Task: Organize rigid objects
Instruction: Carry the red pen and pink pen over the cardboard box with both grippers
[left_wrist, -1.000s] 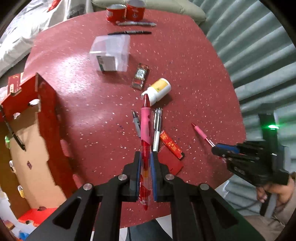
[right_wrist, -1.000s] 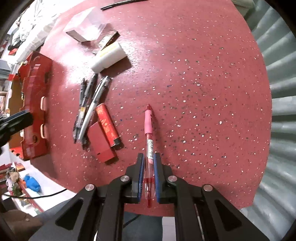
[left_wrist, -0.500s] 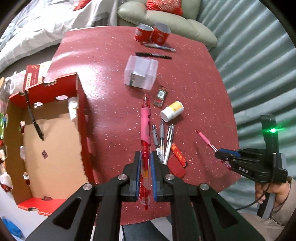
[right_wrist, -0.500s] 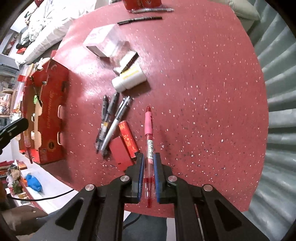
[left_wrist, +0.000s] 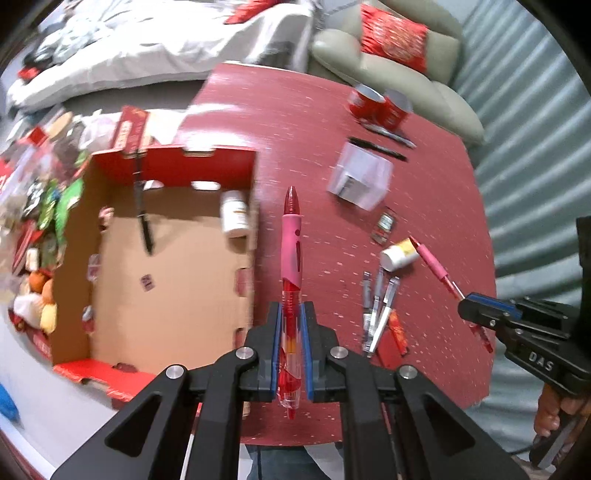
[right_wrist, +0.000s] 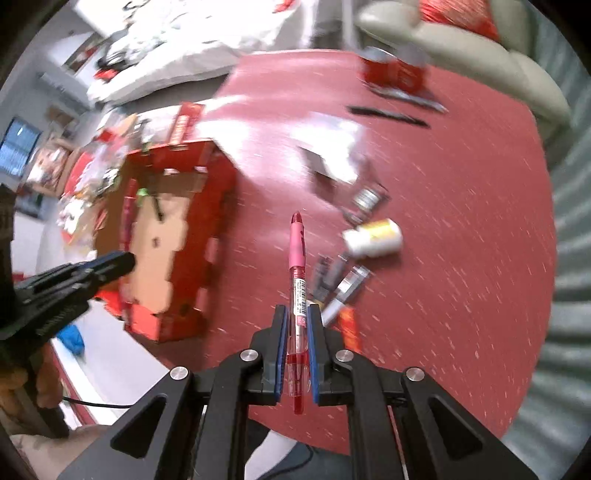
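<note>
My left gripper (left_wrist: 291, 321) is shut on a thick red pen with a pink grip (left_wrist: 291, 243), held above the red table near the right wall of an open cardboard box (left_wrist: 173, 280). The box holds a black pen (left_wrist: 142, 218) and a white bottle (left_wrist: 234, 216). My right gripper (right_wrist: 298, 325) is shut on a slim red pen with a pink grip (right_wrist: 297, 254), held above the table. It also shows in the left wrist view (left_wrist: 487, 314). The box (right_wrist: 173, 236) lies to its left.
On the red table (left_wrist: 295, 110) lie a white bottle (left_wrist: 399, 254), several pens (left_wrist: 376, 306), a red lighter (left_wrist: 397, 328), a clear plastic box (left_wrist: 360, 177), a small packet (left_wrist: 386, 223), two red cans (left_wrist: 382, 105) and two more pens (left_wrist: 376, 144). Clutter lies left of the box.
Both grippers have lifted and swung left with their pens. The left pen has gone from over the pen pile to beside the box wall; the views are motion-blurred.
</note>
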